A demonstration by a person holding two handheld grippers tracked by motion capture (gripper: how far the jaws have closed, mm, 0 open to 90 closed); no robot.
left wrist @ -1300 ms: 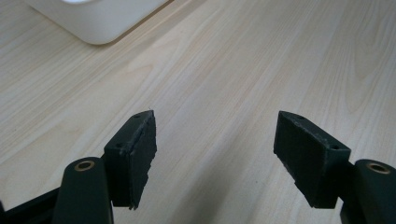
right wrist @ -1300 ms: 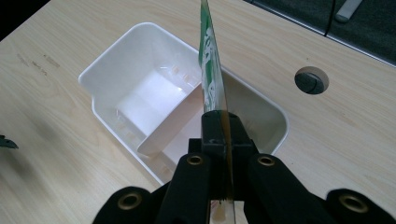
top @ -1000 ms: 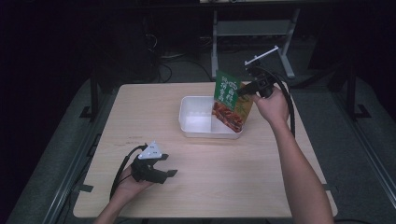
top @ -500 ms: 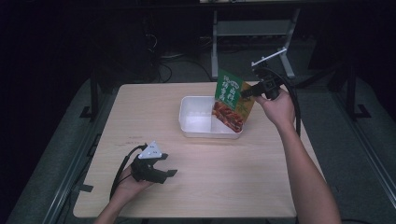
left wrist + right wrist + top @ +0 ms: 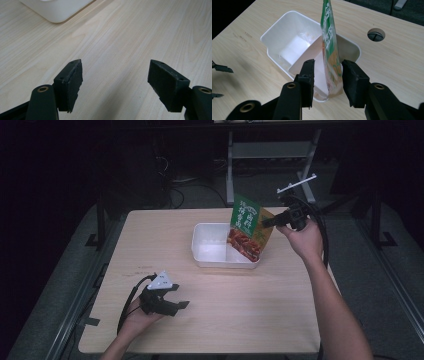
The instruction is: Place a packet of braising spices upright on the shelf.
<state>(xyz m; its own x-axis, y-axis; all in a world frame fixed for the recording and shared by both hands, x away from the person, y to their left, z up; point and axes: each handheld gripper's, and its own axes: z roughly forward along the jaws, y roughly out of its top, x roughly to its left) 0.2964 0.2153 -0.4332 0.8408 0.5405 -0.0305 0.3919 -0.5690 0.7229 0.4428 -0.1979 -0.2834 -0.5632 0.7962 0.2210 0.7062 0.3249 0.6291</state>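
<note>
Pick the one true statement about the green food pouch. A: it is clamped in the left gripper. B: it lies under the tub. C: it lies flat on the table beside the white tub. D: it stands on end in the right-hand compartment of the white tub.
D: the pouch stands on end in the right-hand compartment of the divided tub, between the open jaws of the right gripper.

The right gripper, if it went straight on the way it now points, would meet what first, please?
Most likely the green pouch standing between the right gripper's just-opening jaws, then the white bin behind it.
</note>
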